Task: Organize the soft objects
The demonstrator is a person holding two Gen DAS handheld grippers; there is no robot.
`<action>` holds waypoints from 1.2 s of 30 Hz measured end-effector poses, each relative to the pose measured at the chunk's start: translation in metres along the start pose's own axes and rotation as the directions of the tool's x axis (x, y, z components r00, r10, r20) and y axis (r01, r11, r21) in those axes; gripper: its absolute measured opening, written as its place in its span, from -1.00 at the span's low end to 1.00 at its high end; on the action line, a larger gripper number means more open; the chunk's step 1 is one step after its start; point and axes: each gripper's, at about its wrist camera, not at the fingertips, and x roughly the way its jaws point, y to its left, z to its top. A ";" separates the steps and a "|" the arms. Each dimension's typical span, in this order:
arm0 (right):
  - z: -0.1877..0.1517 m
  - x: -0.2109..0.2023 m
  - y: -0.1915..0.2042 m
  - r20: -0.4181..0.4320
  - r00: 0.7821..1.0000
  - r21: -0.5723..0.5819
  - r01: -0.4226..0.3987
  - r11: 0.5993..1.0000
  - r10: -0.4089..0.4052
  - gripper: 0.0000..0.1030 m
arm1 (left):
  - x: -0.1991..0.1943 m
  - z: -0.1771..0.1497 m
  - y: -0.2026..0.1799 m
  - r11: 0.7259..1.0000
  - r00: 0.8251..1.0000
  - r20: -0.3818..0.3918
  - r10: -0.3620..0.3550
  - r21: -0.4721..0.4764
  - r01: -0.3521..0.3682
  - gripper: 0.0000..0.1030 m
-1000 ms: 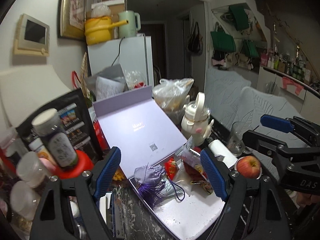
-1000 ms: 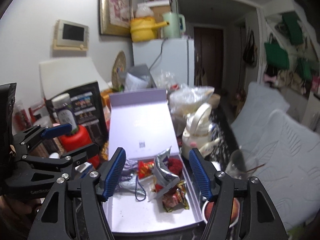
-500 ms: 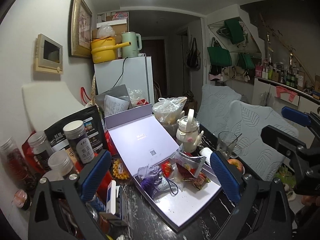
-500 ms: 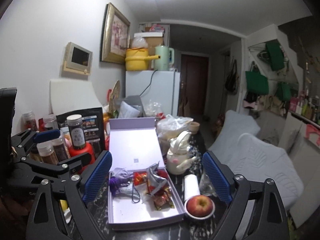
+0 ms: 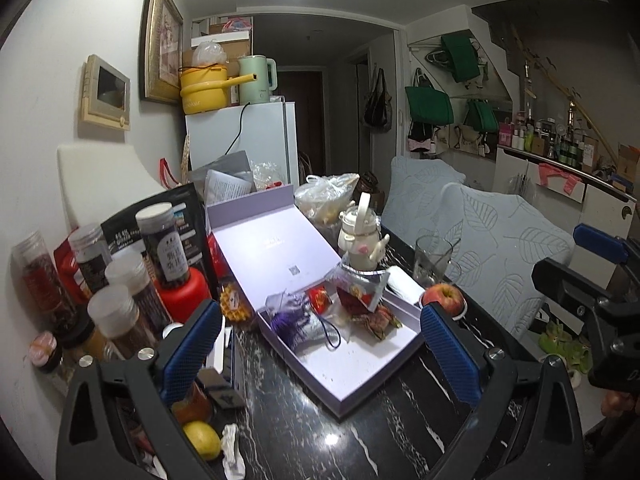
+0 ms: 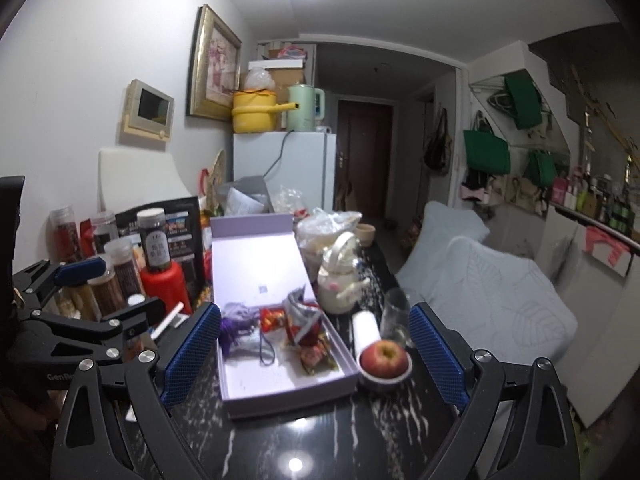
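Left wrist view, near to far: left tool point(image 5: 320, 344) spread wide, nothing between its blue pads, hanging back over the dark marbled counter point(image 5: 304, 432). Its jaws just widened over the last second, though they have held the same spread for the last half of it. Right tool point(image 6: 316, 344) likewise wide and empty, jaws just been opening too, nothing held. In the left view it shows at 3 o'clock; in the right view the left one sits at 9 o'clock.

Past the pads at 12 o'clock: lilac box point(image 5: 352, 372), lid flipped open toward the wall. Near half of the tray is bare. Soft items are bunched at the far half: purple tasselled sachet point(image 5: 296, 320) with a dark cord at the left side, small red pouch point(image 5: 320, 298) beside it, silver foil packet point(image 5: 360, 292) tilted up to the right, a crumpled brownish piece point(image 5: 376, 322) lying just in front of the packet.

At 2 o'clock, outside the box: apple point(image 6: 385, 356) on a small dish, white roll point(image 6: 366, 330), glass point(image 6: 394, 314), then a white teapot point(image 6: 340, 280) farther back. Jars at 10 o'clock.

Progress call: soft items look already in the box, both tools clear. Left, if anything: tidy the pile, maybe shut the lid. Can't tell whether more soft things wait among the clutter.
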 end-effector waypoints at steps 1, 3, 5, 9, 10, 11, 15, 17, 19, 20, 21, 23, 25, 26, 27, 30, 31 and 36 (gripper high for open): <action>-0.004 -0.001 0.000 -0.007 1.000 0.003 0.004 1.000 -0.004 0.87 | -0.002 -0.003 0.000 1.000 1.000 -0.002 -0.001 -0.001 0.001 0.96; -0.012 -0.002 0.000 -0.026 1.000 0.012 0.009 1.000 -0.009 0.87 | -0.004 -0.009 -0.001 1.000 1.000 -0.002 0.003 0.003 -0.003 0.97; -0.020 -0.004 -0.001 -0.041 0.999 0.025 0.010 1.000 -0.009 0.87 | -0.006 -0.014 -0.003 1.000 1.000 -0.005 0.005 0.010 -0.005 0.97; -0.030 -0.009 -0.001 -0.058 0.998 0.033 0.020 0.999 -0.018 0.86 | -0.007 -0.024 -0.005 1.000 1.000 -0.023 -0.010 0.007 0.010 0.96; -0.033 -0.010 -0.001 -0.060 0.998 0.036 0.025 0.999 -0.022 0.86 | -0.006 -0.026 -0.005 1.000 0.999 -0.027 -0.016 0.001 0.016 0.96; -0.036 -0.011 -0.001 -0.063 0.998 0.039 0.025 0.999 -0.023 0.86 | -0.006 -0.028 -0.005 1.000 0.999 -0.031 -0.019 -0.004 0.019 0.96; -0.047 -0.011 -0.003 -0.087 0.996 0.064 0.009 0.998 -0.003 0.87 | -0.001 -0.039 -0.005 0.999 0.998 -0.058 -0.037 -0.020 0.036 0.96; -0.052 -0.009 -0.004 -0.103 0.995 0.068 0.008 0.998 -0.001 0.87 | 0.001 -0.044 -0.007 0.999 0.996 -0.075 -0.044 -0.020 0.042 0.96; -0.056 -0.008 -0.004 -0.109 0.994 0.068 0.011 0.998 -0.003 0.87 | 0.003 -0.048 -0.009 0.998 0.995 -0.087 -0.054 -0.022 0.053 0.96; -0.057 -0.008 -0.005 -0.113 0.994 0.067 0.012 0.998 -0.005 0.86 | 0.003 -0.049 -0.010 0.998 0.994 -0.090 -0.057 -0.022 0.055 0.96; -0.059 -0.008 -0.005 -0.116 0.993 0.068 0.016 0.998 -0.008 0.86 | 0.003 -0.051 -0.011 0.998 0.994 -0.092 -0.060 -0.022 0.058 0.96; -0.060 -0.008 -0.006 -0.119 0.993 0.072 0.019 0.997 -0.010 0.86 | 0.003 -0.052 -0.012 0.998 0.994 -0.095 -0.063 -0.023 0.061 0.96; -0.062 -0.009 -0.008 -0.121 0.993 0.075 0.024 0.997 -0.015 0.86 | 0.003 -0.053 -0.013 0.998 0.993 -0.096 -0.066 -0.023 0.064 0.96; -0.062 -0.009 -0.009 -0.120 0.993 0.077 0.026 0.997 -0.017 0.86 | 0.002 -0.053 -0.014 0.998 0.993 -0.094 -0.067 -0.023 0.065 0.96; -0.062 -0.009 -0.009 -0.119 0.993 0.077 0.027 0.997 -0.018 0.86 | 0.002 -0.053 -0.014 0.998 0.993 -0.093 -0.068 -0.023 0.066 0.96; -0.063 -0.011 -0.011 -0.118 0.993 0.079 0.030 0.996 -0.021 0.86 | 0.000 -0.051 -0.015 0.997 0.994 -0.085 -0.072 -0.022 0.071 0.96; -0.063 -0.011 -0.011 -0.118 0.993 0.080 0.031 0.996 -0.022 0.86 | -0.001 -0.051 -0.015 0.997 0.994 -0.083 -0.073 -0.021 0.072 0.96; -0.064 -0.011 -0.013 -0.122 0.992 0.082 0.035 0.996 -0.025 0.86 | -0.002 -0.050 -0.017 0.997 0.994 -0.080 -0.077 -0.016 0.076 0.96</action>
